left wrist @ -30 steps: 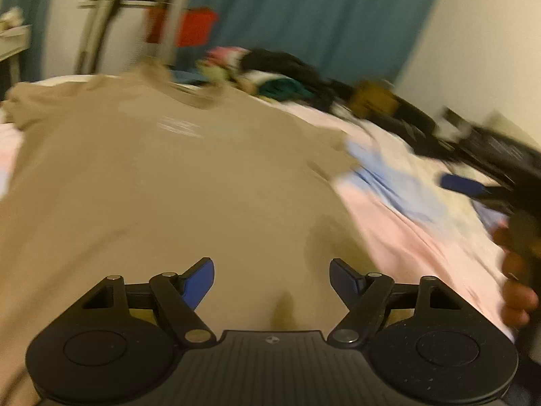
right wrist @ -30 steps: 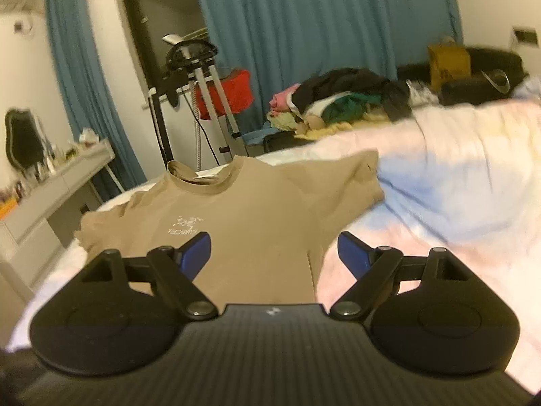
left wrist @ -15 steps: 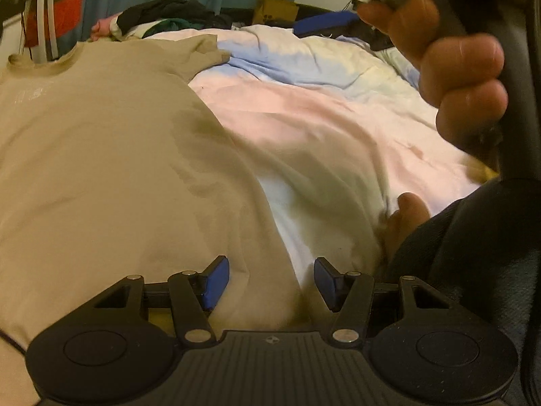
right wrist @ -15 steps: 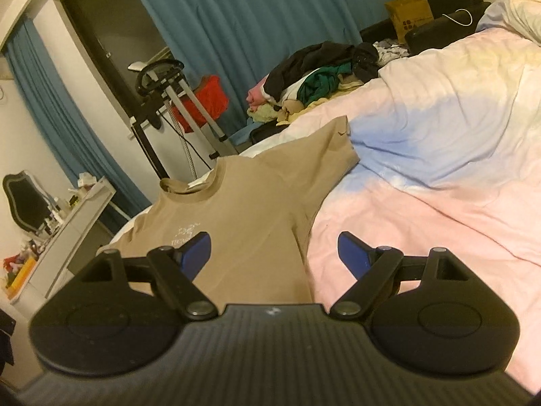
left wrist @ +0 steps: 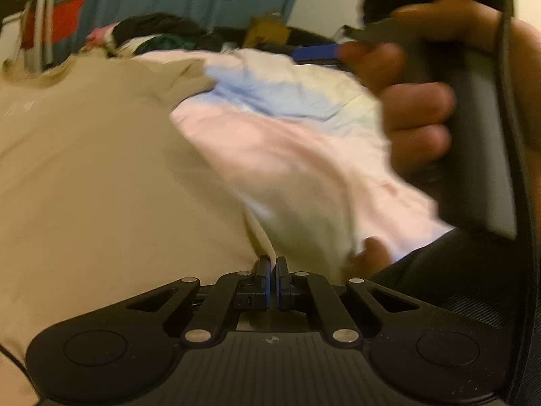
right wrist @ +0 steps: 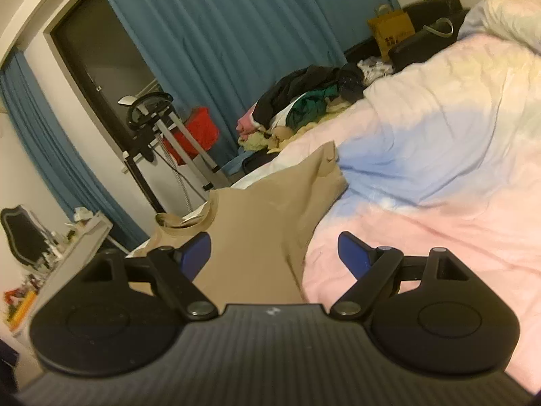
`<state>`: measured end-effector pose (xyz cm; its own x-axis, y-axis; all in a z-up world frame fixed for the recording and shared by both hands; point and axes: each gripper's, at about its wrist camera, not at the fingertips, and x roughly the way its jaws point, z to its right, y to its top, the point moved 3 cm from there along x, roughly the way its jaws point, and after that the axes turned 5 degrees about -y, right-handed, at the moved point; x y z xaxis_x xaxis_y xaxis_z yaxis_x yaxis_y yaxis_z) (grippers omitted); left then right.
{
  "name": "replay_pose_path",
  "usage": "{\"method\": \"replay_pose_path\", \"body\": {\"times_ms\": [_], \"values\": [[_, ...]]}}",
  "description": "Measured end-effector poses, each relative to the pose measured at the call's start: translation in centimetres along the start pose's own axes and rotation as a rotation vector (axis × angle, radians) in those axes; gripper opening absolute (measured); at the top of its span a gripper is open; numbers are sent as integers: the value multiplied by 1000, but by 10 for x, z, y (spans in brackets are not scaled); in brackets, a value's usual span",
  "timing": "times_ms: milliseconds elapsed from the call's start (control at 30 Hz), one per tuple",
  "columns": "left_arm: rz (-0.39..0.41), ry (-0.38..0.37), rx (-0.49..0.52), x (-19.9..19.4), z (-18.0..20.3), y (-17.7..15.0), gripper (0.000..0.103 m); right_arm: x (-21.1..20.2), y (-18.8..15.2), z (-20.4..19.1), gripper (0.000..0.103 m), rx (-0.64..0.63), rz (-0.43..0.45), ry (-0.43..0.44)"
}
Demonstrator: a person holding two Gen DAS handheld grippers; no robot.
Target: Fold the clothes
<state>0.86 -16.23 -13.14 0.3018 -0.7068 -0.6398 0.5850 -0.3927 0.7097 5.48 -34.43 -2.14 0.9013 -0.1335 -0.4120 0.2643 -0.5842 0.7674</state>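
A tan T-shirt (left wrist: 101, 176) lies spread flat on the bed, its collar at the far end. My left gripper (left wrist: 272, 265) is shut at the shirt's near right hem corner, the fabric edge running into the closed pads. In the right wrist view the same shirt (right wrist: 263, 223) lies ahead and to the left. My right gripper (right wrist: 274, 250) is open and empty, held above the shirt's right side. The right gripper's handle, in a hand (left wrist: 419, 108), shows at the right of the left wrist view.
The bed has a pink, blue and cream duvet (right wrist: 422, 176). A pile of clothes (right wrist: 304, 101) lies at the bed's far end. A stand with a red bag (right wrist: 199, 128) and blue curtains (right wrist: 236, 34) are behind. A white dresser (right wrist: 77, 240) stands at the left.
My left gripper moved right to the shirt's hem corner and closed from open to shut on it. My right gripper lifted and tilted, staying open.
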Motion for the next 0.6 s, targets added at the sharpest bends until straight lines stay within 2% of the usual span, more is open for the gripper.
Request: {"method": "replay_pose_path", "body": {"times_ms": [133, 300, 333, 367, 400, 433, 467, 533, 600], "values": [[-47, -40, -92, 23, -7, 4, 2, -2, 3, -3, 84, -38, 26, 23], [-81, -35, -132, 32, -18, 2, 4, 4, -1, -7, 84, -51, -14, 68], [-80, -29, -123, 29, -19, 3, 11, 4, -1, -7, 84, -47, -21, 78], [-76, -15, -111, 23, -19, 4, 27, 4, -1, -7, 84, -38, -25, 91], [-74, 1, -102, 17, -21, 6, 38, 4, -1, -6, 84, -26, -28, 103], [-71, 17, -94, 11, -22, 7, 59, 5, 0, -4, 84, -8, -31, 112], [-69, 32, -94, 3, -26, 9, 73, 7, 1, -1, 84, 16, -37, 118], [-66, 71, -117, -15, -41, 15, 81, 16, 1, 4, 85, 73, -61, 125], [-45, 123, -152, -38, -63, 21, 83, 28, 0, 8, 85, 134, -93, 128]]}}
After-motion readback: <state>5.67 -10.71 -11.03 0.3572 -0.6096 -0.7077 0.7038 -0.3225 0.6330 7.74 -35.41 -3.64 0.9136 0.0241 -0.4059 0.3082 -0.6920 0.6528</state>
